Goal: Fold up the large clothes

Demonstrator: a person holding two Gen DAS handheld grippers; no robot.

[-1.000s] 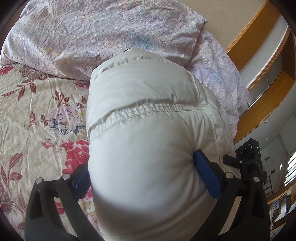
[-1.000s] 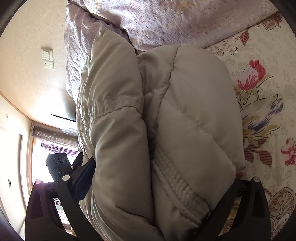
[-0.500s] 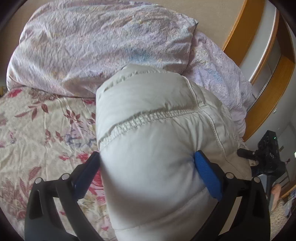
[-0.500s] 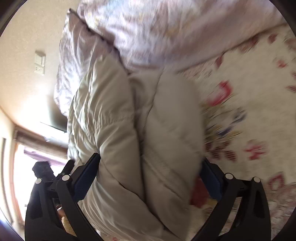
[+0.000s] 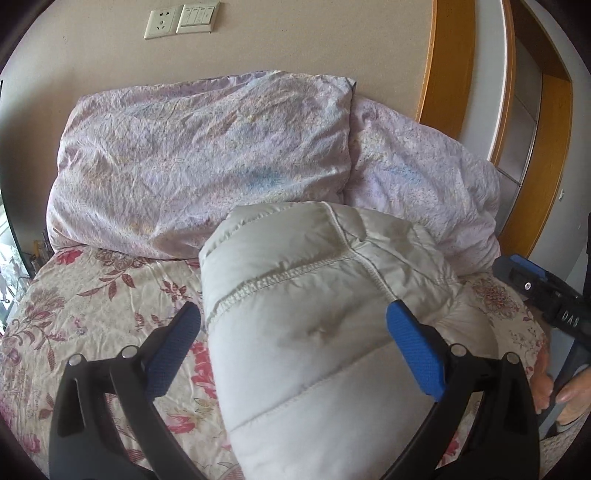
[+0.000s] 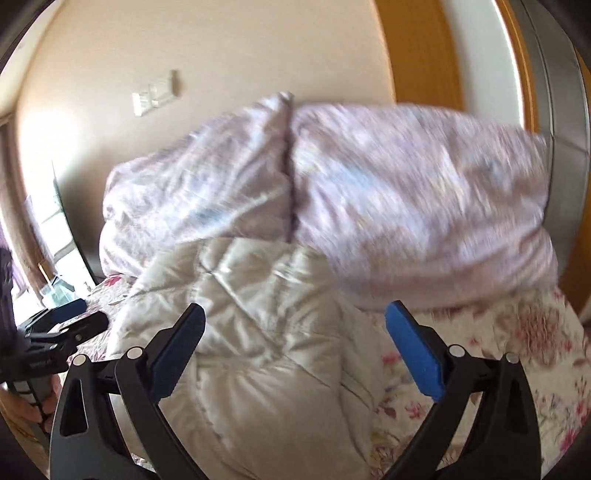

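A cream puffer jacket (image 5: 314,306) lies folded into a thick bundle on the floral bedsheet (image 5: 92,317), its far end against the pillows. My left gripper (image 5: 295,332) is open above the bundle's near end, and the padding bulges up between its blue pads (image 5: 413,350). In the right wrist view, which is motion-blurred, the jacket (image 6: 258,350) sits below and left of centre. My right gripper (image 6: 295,339) is open and holds nothing. Each gripper shows in the other's view: the right gripper (image 5: 535,291) at the right edge, the left gripper (image 6: 62,325) at the left edge.
Two lilac pillows (image 5: 203,158) are stacked against the beige wall behind the jacket. A socket and switch plate (image 5: 181,20) is on the wall. A wooden door frame (image 5: 443,59) stands at the right. A hand (image 5: 565,395) grips the right tool's handle.
Both grippers have drawn back from the bundle and tilted up, so the wall and pillows now fill the views. The jacket stays on the bed and the right view has swung sideways.
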